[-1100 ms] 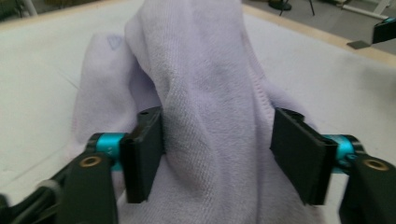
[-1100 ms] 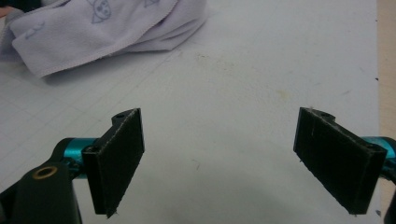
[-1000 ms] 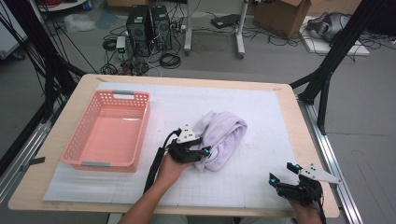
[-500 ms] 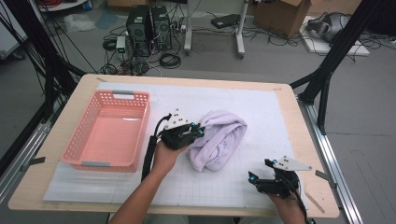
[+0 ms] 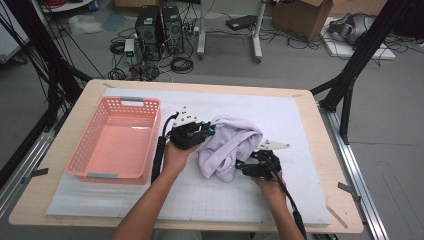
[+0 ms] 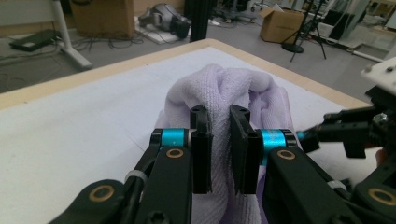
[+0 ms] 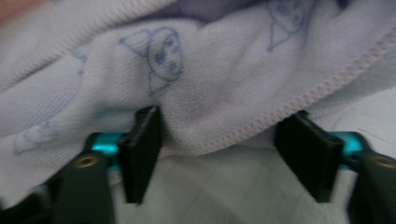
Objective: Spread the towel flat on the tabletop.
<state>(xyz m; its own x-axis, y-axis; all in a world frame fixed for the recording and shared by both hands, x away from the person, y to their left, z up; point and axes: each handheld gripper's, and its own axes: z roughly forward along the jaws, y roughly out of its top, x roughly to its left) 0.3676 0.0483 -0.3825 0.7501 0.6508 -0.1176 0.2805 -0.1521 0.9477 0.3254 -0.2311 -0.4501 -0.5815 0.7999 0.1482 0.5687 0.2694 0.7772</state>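
1. Left gripper [image 5: 209, 131], just left of the middle of the high view, has its jaws pinched shut on a raised fold of the towel [image 5: 227, 145]; in its own view the two black pads [image 6: 201, 149] squeeze the cloth between them, likely so the bundle can be lifted or pulled out.
2. Right gripper [image 5: 239, 165], lower and to the right of the middle, has come in against the towel's near hem. Its jaws have just been closing yet stand well apart — the stitched hem [image 7: 261, 128] sits between them, and the pads do not press it yet.
3. The towel is a crumpled lilac heap in the middle of the white mat [image 5: 300, 120], partly raised at the left gripper's end.
4. A pink basket [image 5: 85, 162] sits at the left of the table — probably where the towel is headed, with two grips to keep it from trailing.
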